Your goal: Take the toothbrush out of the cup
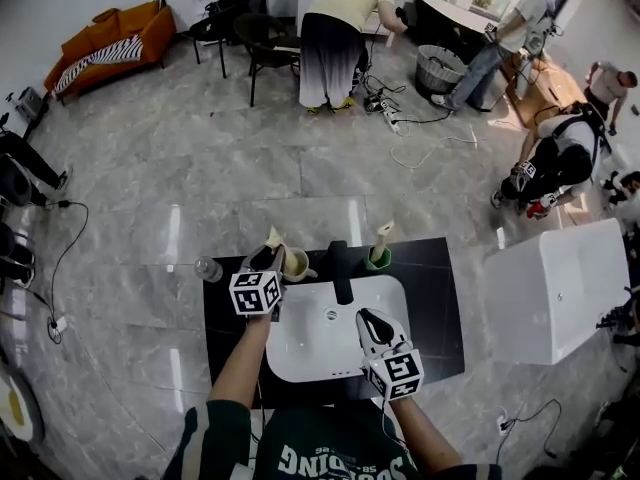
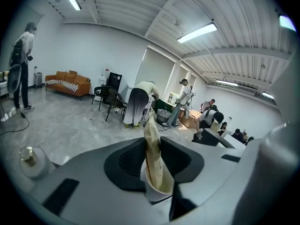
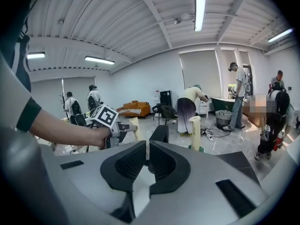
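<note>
A cream toothbrush (image 1: 274, 238) (image 2: 151, 130) stands upright in a white cup (image 1: 297, 264) (image 2: 157, 196) on the black counter (image 1: 440, 298), left of the faucet. My left gripper (image 1: 268, 258) (image 2: 152, 142) is at the cup, its pads closed against both sides of the toothbrush just above the rim. My right gripper (image 1: 368, 318) (image 3: 147, 149) hovers over the white sink (image 1: 310, 338), jaws drawn together to a thin slit with nothing in them. In the right gripper view the left gripper's marker cube (image 3: 104, 116) and the toothbrush (image 3: 135, 128) show at the left.
A black faucet (image 1: 340, 268) (image 3: 159, 134) rises behind the sink. Right of it a green cup (image 1: 378, 260) holds a second toothbrush (image 1: 383, 233) (image 3: 195, 130). A small clear bottle (image 1: 208, 268) (image 2: 30, 159) stands at the counter's left edge. A white tub (image 1: 560, 288) stands right; people work beyond.
</note>
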A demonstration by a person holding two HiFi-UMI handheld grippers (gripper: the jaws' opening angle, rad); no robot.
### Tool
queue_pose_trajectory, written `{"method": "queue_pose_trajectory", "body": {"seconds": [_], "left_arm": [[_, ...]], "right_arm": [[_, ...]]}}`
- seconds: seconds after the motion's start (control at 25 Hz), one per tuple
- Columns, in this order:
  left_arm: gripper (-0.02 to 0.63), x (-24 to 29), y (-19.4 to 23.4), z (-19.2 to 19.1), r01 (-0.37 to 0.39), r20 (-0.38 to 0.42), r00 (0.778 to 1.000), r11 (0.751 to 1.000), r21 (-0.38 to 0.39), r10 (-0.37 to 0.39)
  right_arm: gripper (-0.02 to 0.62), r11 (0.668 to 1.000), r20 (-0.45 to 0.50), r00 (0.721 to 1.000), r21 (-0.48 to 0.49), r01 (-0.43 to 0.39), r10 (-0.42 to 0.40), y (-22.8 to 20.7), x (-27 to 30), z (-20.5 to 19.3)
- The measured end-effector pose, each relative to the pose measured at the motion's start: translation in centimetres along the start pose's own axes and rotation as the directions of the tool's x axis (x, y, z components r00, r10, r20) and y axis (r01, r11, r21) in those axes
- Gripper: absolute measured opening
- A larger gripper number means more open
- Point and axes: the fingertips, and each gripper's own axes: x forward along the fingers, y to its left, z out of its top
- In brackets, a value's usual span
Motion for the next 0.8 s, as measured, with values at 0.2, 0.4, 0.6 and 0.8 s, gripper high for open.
{"method": "queue_pose_trajectory", "body": {"seconds": [0.2,0.4,0.6,0.8], "left_arm": [[0.067,-0.2,-0.7,0.2,0.025,0.017,1.0,1.0,0.006,-0.025],[0.057,-1.6,-1.6,2.2,0.055,0.062,0.996,0.998,0.027,-0.057],[0.052,-3.2,-3.0,4.6,0.079,0.105,0.991,0.993,0.083,-0.088],[0.051,-5.4,-4.2,6.8,0.095,0.163,0.979,0.984,0.153,-0.119]], "right_arm": [[0.041,1.0,-0.005,1.0,0.0,0.014,-0.014,-0.5,-0.3,-0.5],[0.042,1.0,0.003,1.0,0.006,0.016,-0.016,-0.2,-0.6,-0.2],[0.041,1.0,0.019,1.0,0.007,0.023,-0.023,0.0,-1.2,0.3],[0.042,1.0,0.037,0.999,-0.003,0.023,-0.023,0.4,-1.6,0.8]]}}
